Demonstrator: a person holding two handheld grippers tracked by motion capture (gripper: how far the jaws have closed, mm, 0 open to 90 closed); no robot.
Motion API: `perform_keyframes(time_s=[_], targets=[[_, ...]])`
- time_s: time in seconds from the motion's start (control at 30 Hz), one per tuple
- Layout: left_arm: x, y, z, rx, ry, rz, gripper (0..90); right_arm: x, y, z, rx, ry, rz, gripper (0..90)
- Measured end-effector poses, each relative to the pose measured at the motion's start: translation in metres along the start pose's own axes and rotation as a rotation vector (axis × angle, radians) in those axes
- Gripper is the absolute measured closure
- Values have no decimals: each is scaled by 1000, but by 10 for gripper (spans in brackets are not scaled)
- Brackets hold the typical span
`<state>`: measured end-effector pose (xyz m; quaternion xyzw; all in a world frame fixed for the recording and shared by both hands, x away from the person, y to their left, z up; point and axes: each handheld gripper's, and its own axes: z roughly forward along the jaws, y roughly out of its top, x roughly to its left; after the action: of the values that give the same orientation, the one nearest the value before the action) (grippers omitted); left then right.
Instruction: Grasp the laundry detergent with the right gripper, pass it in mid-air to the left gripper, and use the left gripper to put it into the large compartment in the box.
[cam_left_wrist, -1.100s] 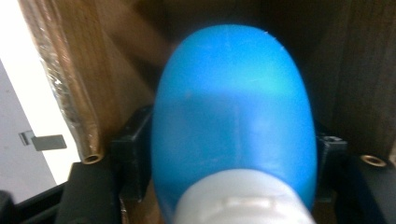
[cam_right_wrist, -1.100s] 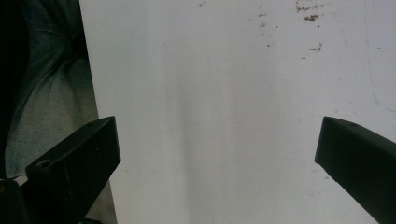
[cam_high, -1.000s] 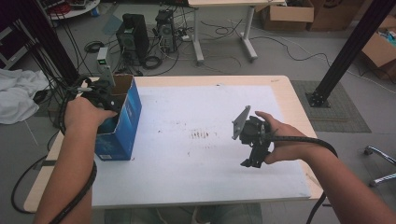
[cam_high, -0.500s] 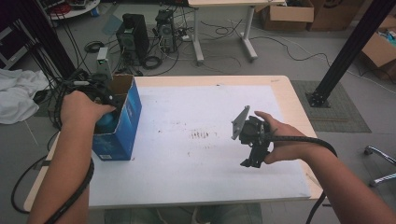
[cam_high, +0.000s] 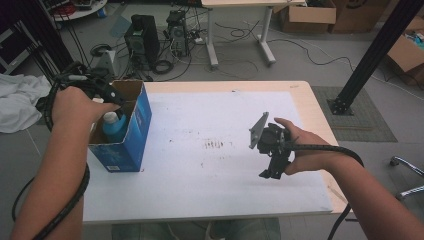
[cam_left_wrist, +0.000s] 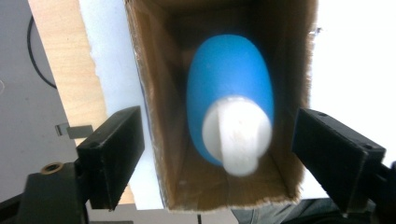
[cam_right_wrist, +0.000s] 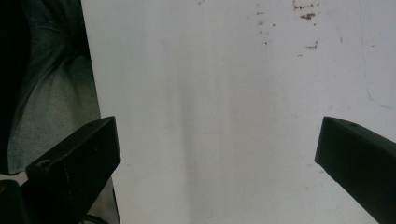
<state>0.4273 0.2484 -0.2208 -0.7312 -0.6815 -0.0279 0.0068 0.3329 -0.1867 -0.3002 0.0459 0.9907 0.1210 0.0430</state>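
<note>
A rounded blue plastic bottle (cam_left_wrist: 229, 91) with a chunky white cap (cam_left_wrist: 236, 134) is seen standing upright inside the open blue cardboard box (cam_high: 131, 131), raw brown card on the inside, at the table's left edge. The left gripper (cam_left_wrist: 219, 156) is held right above the box, its blocky matte-black jaws having just been opening; they're spread wide of the cap, nothing pinched. The right gripper (cam_right_wrist: 217, 158) is parked wide open over the smooth white table sheet (cam_high: 210, 175), speckled with rusty stains.

You get soft, even daylight from above. The bottle cap (cam_left_wrist: 236, 135) looks blurry up close, and the white table (cam_right_wrist: 224, 116) glares bright.
</note>
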Motion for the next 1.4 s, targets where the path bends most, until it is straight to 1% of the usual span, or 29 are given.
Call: perform_keyframes(time_s=[0.03,0.07,0.1,0.13,0.17,0.27,0.3,0.33,0.37,0.4,0.5,0.53,0.6,0.63,0.67,0.73,0.8,0.83,0.87,0.9,1.07,1.1,1.13,1.17,1.2,1.27,1.4], targets=[[-1,0,-3,-1,2,6,175,0,0,0,0,0,0,0],[-3,-1,-10,-9,10,20,159,0,0,0,1,0,2,0],[-3,-1,-10,-9,10,20,158,0,0,0,1,0,2,0],[-5,-2,-17,-17,11,32,154,0,0,-1,2,-1,3,0],[-5,-2,-17,-17,11,32,154,0,0,-1,2,-1,3,0],[-9,-3,-29,-30,12,56,153,1,-1,-2,0,-4,2,0],[-10,-3,-31,-33,10,56,154,1,-1,-2,1,-5,3,0],[-13,-3,-37,-34,9,74,153,1,-1,-3,-3,-4,3,0],[-13,-3,-37,-34,9,74,153,1,-1,-3,-3,-4,3,0],[-17,-4,-42,-37,4,89,151,2,-1,-3,-2,-7,4,0],[-21,-5,-45,-39,-9,99,130,2,-1,-3,-2,-6,4,0],[-22,-5,-47,-40,-12,108,96,2,-1,-3,-1,-6,5,0],[-27,-5,-49,-28,-6,123,83,2,-1,-4,0,-8,7,0],[-27,-5,-49,-28,-6,123,81,2,-1,-4,-1,-7,8,0],[-30,-6,-51,-31,-9,134,80,2,-1,-4,-2,-7,9,0],[-31,-6,-52,-32,-11,136,67,3,-2,-4,-3,-9,10,0],[-36,-5,-55,-33,-19,152,58,3,-2,-5,-3,-9,10,0],[-36,-5,-55,-33,-19,152,57,3,-3,-5,-4,-9,12,0],[-41,-6,-57,-37,-20,166,56,3,-3,-5,-4,-9,13,0],[-41,-6,-57,-37,-20,166,55,3,-3,-5,-4,-9,13,0],[-55,-6,-62,-45,-20,205,43,4,-5,-6,-3,-11,20,0],[-58,-6,-62,-41,-21,215,18,4,-5,-6,-7,-10,22,0],[-60,-6,-63,-38,-21,228,18,4,-5,-6,-7,-10,22,0],[-64,-6,-63,-34,-22,248,17,4,-5,-6,-9,-12,21,0],[-66,-6,-63,-30,-33,263,2,4,-5,-6,-11,-12,21,0],[-72,-7,-63,-17,-44,305,1,5,-5,-6,-11,-12,22,0],[-83,-9,-63,-19,-68,381,1,4,-6,-7,-4,-11,24,0]])
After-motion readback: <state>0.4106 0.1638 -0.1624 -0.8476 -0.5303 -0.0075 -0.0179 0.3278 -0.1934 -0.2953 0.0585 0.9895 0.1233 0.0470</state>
